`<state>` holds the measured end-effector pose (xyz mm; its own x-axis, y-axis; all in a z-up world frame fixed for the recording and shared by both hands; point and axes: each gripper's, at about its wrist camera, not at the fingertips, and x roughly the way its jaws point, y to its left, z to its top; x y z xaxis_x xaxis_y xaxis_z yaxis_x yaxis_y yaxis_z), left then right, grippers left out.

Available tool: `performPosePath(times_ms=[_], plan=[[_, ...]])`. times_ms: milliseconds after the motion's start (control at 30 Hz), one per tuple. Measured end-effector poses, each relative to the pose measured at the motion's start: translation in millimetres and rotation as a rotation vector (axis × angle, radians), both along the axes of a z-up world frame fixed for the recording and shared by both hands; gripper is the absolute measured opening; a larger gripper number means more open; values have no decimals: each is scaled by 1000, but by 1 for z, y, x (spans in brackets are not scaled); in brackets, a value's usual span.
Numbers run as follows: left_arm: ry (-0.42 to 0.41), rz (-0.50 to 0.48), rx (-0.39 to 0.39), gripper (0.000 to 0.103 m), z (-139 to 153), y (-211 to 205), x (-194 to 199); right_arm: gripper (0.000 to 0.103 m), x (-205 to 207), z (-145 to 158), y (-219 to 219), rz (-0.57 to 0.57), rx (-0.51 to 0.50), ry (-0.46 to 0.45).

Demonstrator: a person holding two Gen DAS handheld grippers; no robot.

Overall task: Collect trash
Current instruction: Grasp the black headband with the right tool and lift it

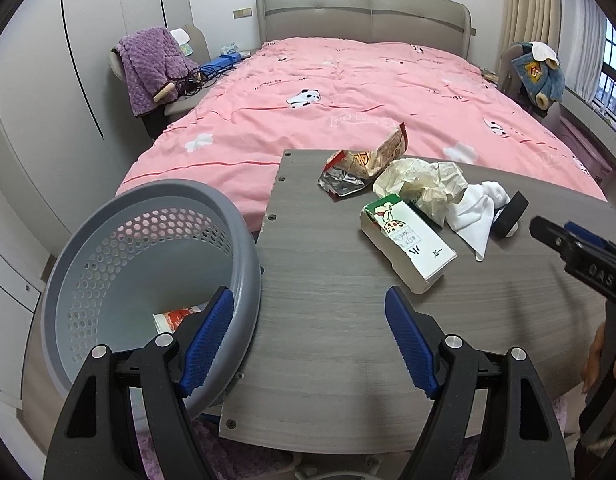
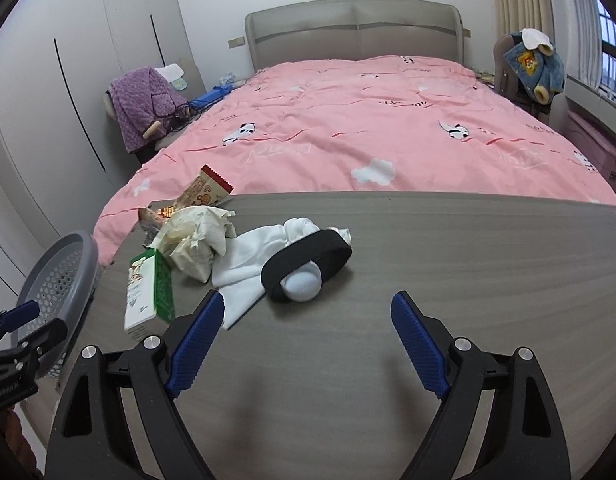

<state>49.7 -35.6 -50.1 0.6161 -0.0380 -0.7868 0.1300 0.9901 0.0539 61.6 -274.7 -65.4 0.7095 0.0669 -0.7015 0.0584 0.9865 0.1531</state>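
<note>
A grey perforated basket point(image 1: 108, 256) stands left of the grey table point(image 1: 327, 320) and holds a red-and-white packet point(image 1: 176, 318); the basket also shows in the right wrist view point(image 2: 64, 264). On the table lie a white-and-green carton point(image 1: 407, 240) point(image 2: 146, 292), crumpled cream paper point(image 1: 423, 184) point(image 2: 196, 240), a torn foil snack wrapper point(image 1: 363, 168) point(image 2: 204, 194), a white cloth point(image 1: 475, 216) point(image 2: 248, 268) and a black ring with a white ball point(image 2: 308, 272). My left gripper point(image 1: 308, 332) is open and empty over the basket rim and table edge. My right gripper point(image 2: 308, 340) is open and empty, just before the ball.
A bed with a pink quilt point(image 1: 347, 92) lies beyond the table. A chair with a purple blanket point(image 1: 152, 68) stands at the bed's left, white wardrobes point(image 1: 48, 80) further left. A chair with a denim jacket point(image 1: 535, 72) stands at the right by the window.
</note>
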Motion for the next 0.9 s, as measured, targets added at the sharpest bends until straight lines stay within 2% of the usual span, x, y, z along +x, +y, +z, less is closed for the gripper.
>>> performPosePath(times_ms=[267,367,433,467,500,533,767,900], plan=[[26,6,3,75,-10,-2,9,84,34,-11,-1,36,-46,40],[37,8,0,75,-13,-1,12,77,44,-19,1,46,-55,67],[42,12,-2,75,-14,-1,14,54,47,-22,1,53,-58,80],[43,14,-1,75,-15,-1,15,47,48,-23,1,57,-50,87],[43,17,-1,75,-15,0,15,35,48,-24,0,60,-37,91],[44,18,-1,75,-15,0,16,31,47,-25,-1,59,-29,91],[46,11,-6,75,-17,-1,16,30,20,-13,-13,38,64,35],[42,2,-9,75,-15,-3,14,30,3,-6,-16,26,79,20]])
